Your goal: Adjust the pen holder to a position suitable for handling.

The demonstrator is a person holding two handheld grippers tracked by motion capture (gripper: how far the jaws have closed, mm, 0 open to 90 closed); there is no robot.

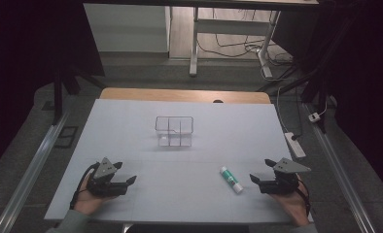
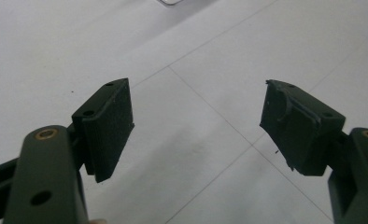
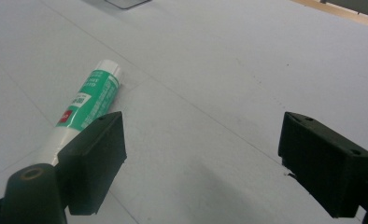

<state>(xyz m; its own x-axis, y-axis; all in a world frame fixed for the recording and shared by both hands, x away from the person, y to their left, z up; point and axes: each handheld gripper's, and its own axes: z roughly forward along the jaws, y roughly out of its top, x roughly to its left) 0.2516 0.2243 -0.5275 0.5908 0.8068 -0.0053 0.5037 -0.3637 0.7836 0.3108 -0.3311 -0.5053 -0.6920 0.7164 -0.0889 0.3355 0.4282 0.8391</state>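
One green-and-white tube (image 1: 231, 179), one clear divided box (image 1: 174, 131) and two grippers, left (image 1: 131, 180) and right (image 1: 252, 178), were counted.

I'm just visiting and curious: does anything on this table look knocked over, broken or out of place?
Mostly tidy. The green and white tube lies flat beside the right gripper, outside the clear box. One pad of the left gripper looks chipped.

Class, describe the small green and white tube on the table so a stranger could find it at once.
Start at the white table and look to its near right part, just left of the right gripper. There lies the small green and white tube, flat on its side. The clear plastic divided box farther back is see-through and upright, while the tube alone shows green.
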